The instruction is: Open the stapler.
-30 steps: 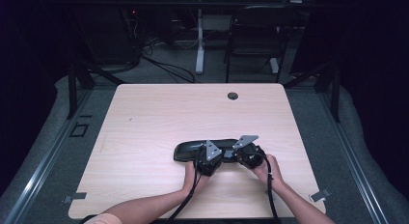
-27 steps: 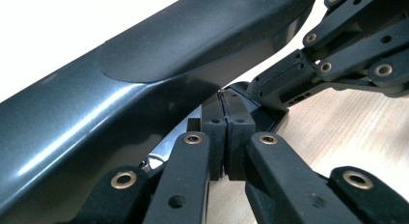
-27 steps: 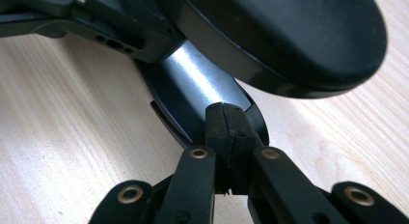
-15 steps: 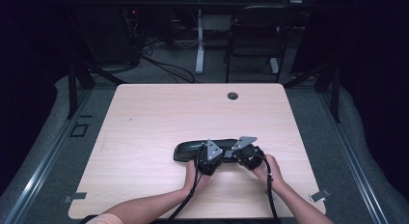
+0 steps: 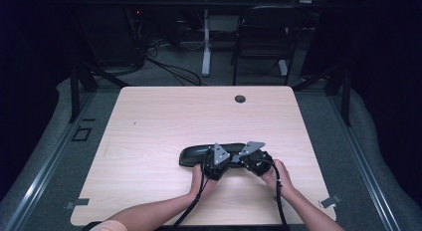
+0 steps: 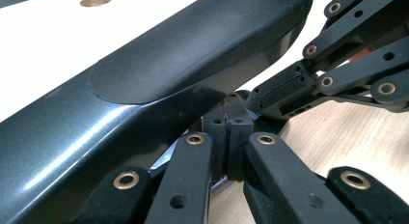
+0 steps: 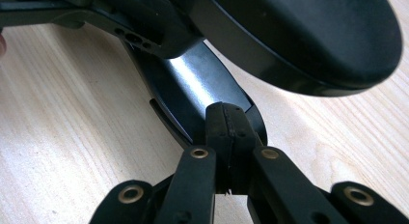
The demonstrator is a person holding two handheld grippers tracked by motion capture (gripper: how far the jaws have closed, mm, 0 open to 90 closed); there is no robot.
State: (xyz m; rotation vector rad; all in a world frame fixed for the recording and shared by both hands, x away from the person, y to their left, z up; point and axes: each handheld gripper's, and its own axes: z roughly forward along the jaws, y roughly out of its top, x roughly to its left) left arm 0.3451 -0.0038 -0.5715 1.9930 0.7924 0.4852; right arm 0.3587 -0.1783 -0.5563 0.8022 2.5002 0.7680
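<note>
Case: a long black glossy case (image 5: 211, 154) lies on the near middle of the table, long side running left to right, lid raised at the right end in my gripper views.
Left gripper: my left gripper (image 6: 228, 137) sits at the case's near edge; its jaws are pressed together, and I cannot tell whether any thin edge is caught between them.
Right gripper: my right gripper (image 7: 226, 122) is just beside the left one; its jaws meet at the lower shell's edge, under the raised lid, and whether they pinch it I cannot tell.
Hands: my left hand (image 5: 198, 178) and right hand (image 5: 277, 176) rest near the table's front.
Table: pale wood table (image 5: 149, 121), with a round hole (image 5: 240, 98) near the far edge.
</note>
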